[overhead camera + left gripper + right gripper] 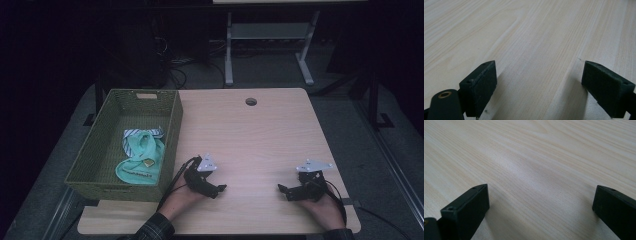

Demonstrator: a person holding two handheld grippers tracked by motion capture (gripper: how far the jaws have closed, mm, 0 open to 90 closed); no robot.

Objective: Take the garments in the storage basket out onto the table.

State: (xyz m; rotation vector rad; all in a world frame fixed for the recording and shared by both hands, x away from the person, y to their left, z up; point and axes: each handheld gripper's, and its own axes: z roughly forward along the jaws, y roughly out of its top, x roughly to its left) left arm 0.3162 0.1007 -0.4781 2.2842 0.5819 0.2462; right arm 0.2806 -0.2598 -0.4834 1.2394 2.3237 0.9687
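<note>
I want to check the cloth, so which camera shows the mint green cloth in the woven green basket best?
The high view: the mint green cloth lies crumpled on the floor of the woven green basket. Both gripper views look along open jaws at bare light wooden tabletop, so they give nothing of it.

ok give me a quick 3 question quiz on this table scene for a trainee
1. True or false: the teal cloth lies inside the green basket.
2. Which gripper is nearer the basket: A) left gripper B) right gripper
3. What is between the jaws of each gripper?

Key
1. True. The cloth rests on the basket floor, toward its right wall.
2. A. The left gripper sits just right of the basket; the right gripper is nearer the right edge of the table.
3. Nothing. In both gripper views the jaws stand wide apart over bare wood.
</note>
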